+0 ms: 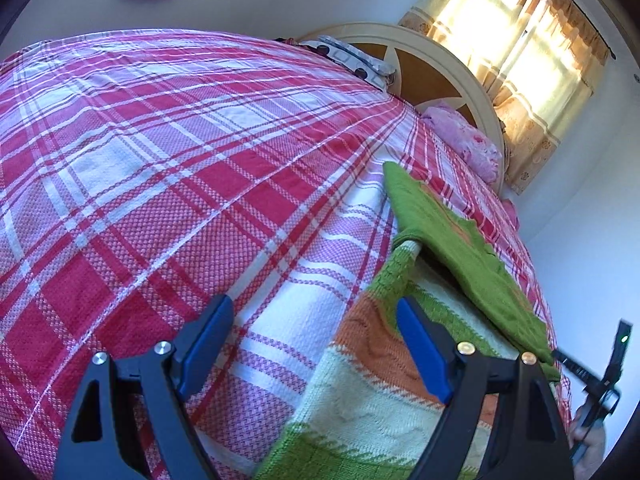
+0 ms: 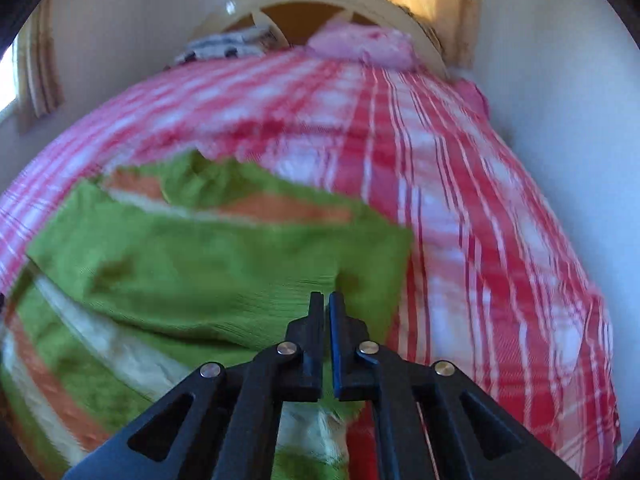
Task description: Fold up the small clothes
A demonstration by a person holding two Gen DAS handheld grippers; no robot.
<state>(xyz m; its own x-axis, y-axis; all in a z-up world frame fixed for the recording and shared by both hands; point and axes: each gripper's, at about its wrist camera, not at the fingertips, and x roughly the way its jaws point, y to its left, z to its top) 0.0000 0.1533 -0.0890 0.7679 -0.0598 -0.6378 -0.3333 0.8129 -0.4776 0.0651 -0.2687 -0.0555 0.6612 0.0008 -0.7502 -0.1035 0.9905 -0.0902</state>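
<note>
Left claw [image 1: 316, 344] agape, empty | right claw [image 2: 326, 300] closed | sweater [image 2: 208, 264] on plaid bed [image 1: 160, 160]

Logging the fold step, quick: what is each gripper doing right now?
Left gripper: open, nothing between its fingers.
Right gripper: shut on the green edge of the knitted garment, lifted over the rest.

A red, pink and white plaid bedspread [image 1: 160, 168] covered the bed. At its head stood a cream and brown rounded headboard [image 1: 432, 76], with a pink pillow [image 1: 468, 140] and a patterned pillow [image 1: 352, 58] against it. Sunlit orange curtains [image 1: 516, 52] hung behind.
</note>
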